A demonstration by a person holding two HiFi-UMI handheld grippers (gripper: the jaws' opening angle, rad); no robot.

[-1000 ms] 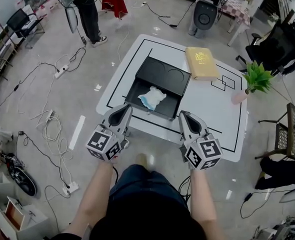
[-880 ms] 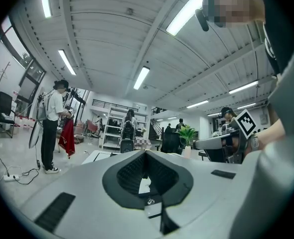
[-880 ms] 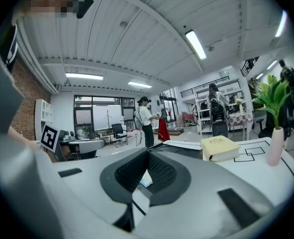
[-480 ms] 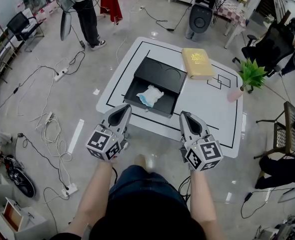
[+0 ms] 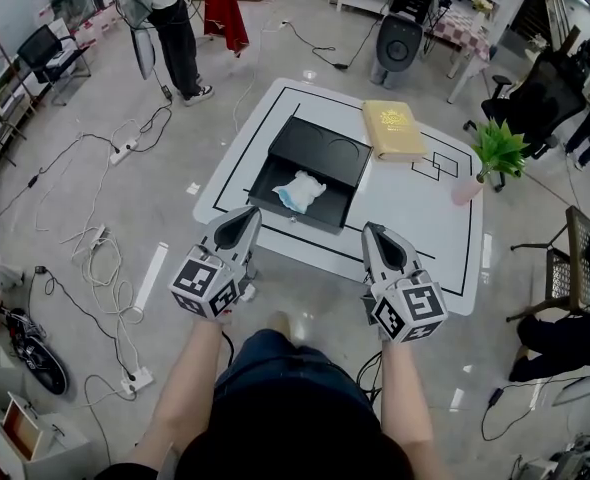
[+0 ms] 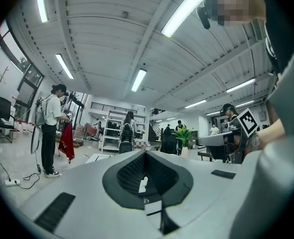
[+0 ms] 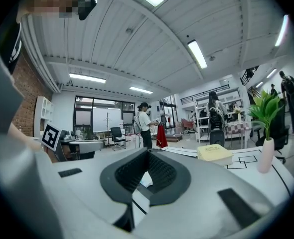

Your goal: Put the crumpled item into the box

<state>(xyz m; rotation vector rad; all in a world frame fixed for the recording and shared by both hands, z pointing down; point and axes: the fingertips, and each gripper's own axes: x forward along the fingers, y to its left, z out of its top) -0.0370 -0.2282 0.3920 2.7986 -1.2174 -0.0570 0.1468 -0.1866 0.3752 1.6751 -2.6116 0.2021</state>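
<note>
A black box (image 5: pixel 325 148) lies open on the white table (image 5: pixel 415 218). The crumpled white and blue item (image 5: pixel 298 190) rests inside its near half. My left gripper (image 5: pixel 245 218) hovers off the table's near edge, left of the box, its jaws shut on nothing. My right gripper (image 5: pixel 374 234) is level with it on the right, also shut and empty. In the left gripper view the left gripper (image 6: pixel 146 154) points level toward the table; in the right gripper view the right gripper (image 7: pixel 148 152) does the same.
A yellow book (image 5: pixel 395 128) lies beside the box's far right corner. A potted plant in a pink vase (image 5: pixel 490 158) stands at the table's right edge. Cables (image 5: pixel 105 238) trail over the floor on the left. A person (image 5: pixel 175 28) stands far left; chairs (image 5: pixel 555 88) stand at right.
Both grippers have risen slightly and stay shut near the table's front edge. The table sits a little farther up in the head view. The crumpled item has not moved.
</note>
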